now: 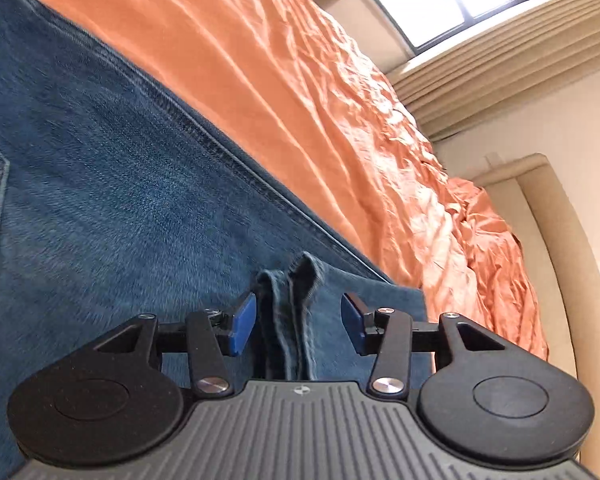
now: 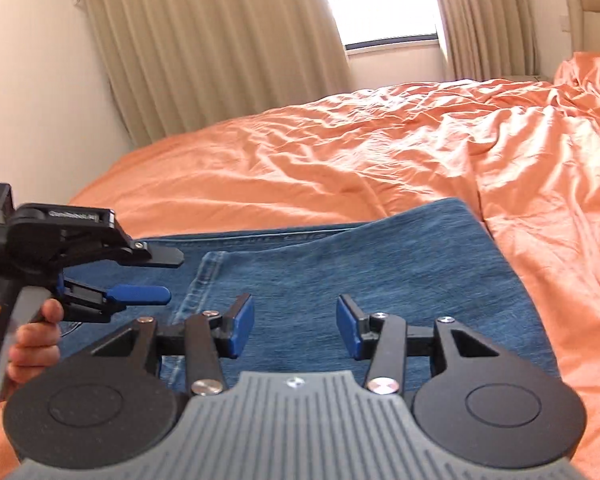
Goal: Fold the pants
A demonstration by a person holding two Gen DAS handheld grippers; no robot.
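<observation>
Blue jeans (image 1: 100,200) lie folded flat on the orange bedsheet (image 1: 300,80). My left gripper (image 1: 298,320) is open low over them. A raised ridge of denim hem (image 1: 288,292) stands between its blue pads (image 1: 242,322), and neither pad presses on it. In the right wrist view the jeans (image 2: 380,260) form a broad rectangle with a back pocket seam (image 2: 204,276) showing. My right gripper (image 2: 296,326) hangs open just above the denim with only flat cloth under the gap. The left gripper (image 2: 168,276) shows at the left, held by a hand (image 2: 32,340).
The rumpled orange sheet (image 2: 380,152) covers the whole bed and bunches up at the far right. Beige curtains (image 2: 204,40) and a bright window (image 2: 380,0) stand behind the bed. A padded beige headboard (image 1: 548,220) lines the bed's end.
</observation>
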